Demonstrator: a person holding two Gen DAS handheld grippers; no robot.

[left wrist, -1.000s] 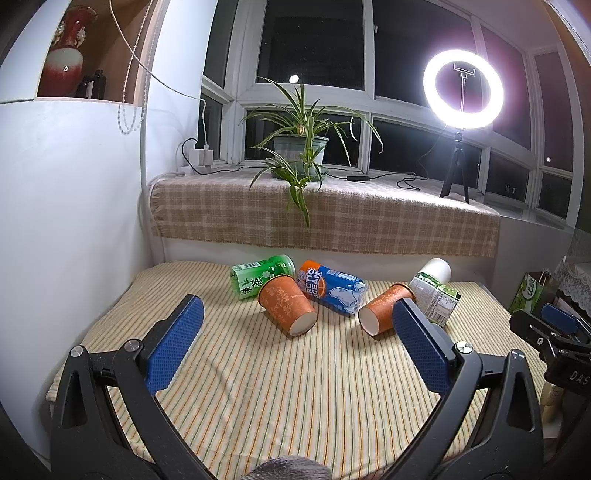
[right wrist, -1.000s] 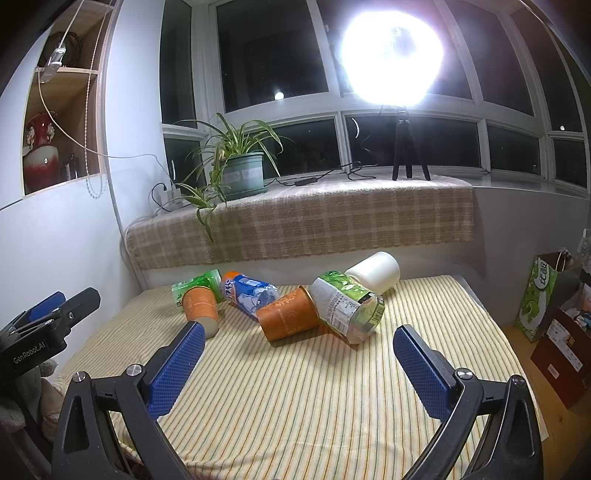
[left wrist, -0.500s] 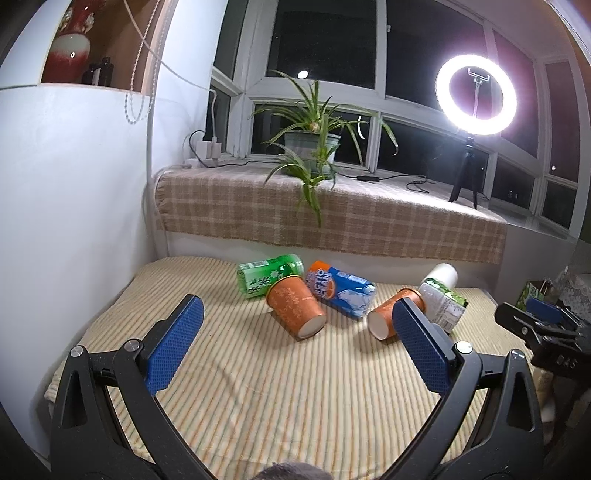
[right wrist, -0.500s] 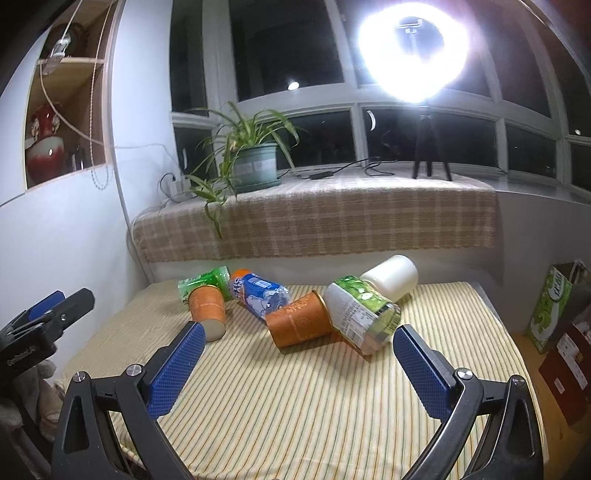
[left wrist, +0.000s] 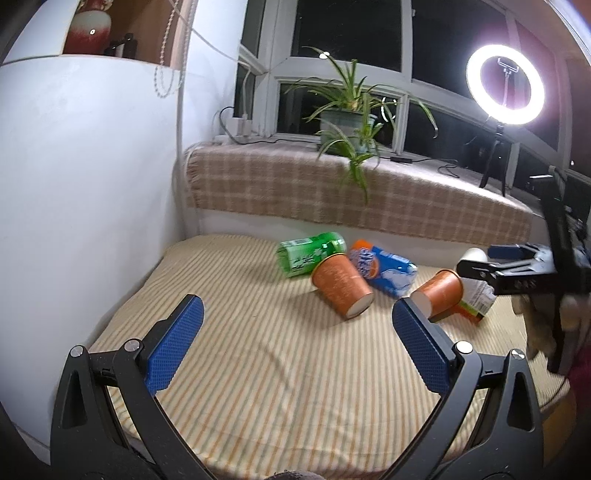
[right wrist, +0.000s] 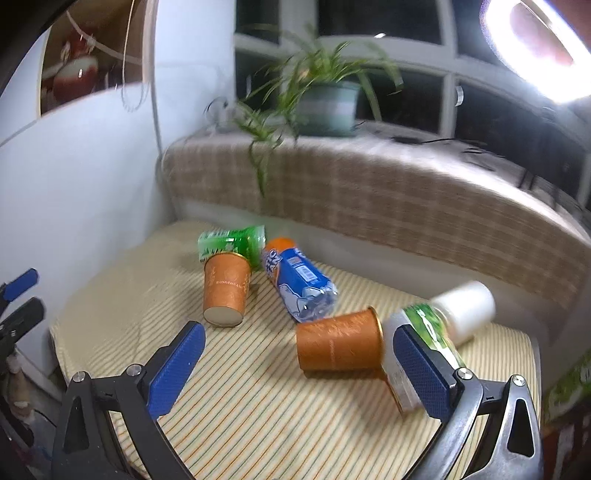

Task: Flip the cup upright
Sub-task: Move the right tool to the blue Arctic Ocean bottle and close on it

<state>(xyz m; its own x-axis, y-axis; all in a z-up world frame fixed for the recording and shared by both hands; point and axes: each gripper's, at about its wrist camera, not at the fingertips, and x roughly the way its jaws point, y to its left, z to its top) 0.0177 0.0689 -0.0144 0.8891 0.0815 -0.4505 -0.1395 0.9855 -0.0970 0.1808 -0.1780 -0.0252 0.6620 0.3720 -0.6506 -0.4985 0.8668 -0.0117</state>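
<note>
Ring light (left wrist: 504,83) glares upper right; dark windows; right view motion-blurred; fisheye bends edges.

This is a room in a home at night. Dark windows (left wrist: 351,33) run along the far side above a sill draped in a checked cloth (left wrist: 295,184), where a potted spider plant (left wrist: 347,122) stands. A striped cloth (left wrist: 277,369) covers the near surface. A red vase (left wrist: 90,31) sits in a wall niche at far left, and a lit ring light (left wrist: 504,83) stands at far right.
</note>
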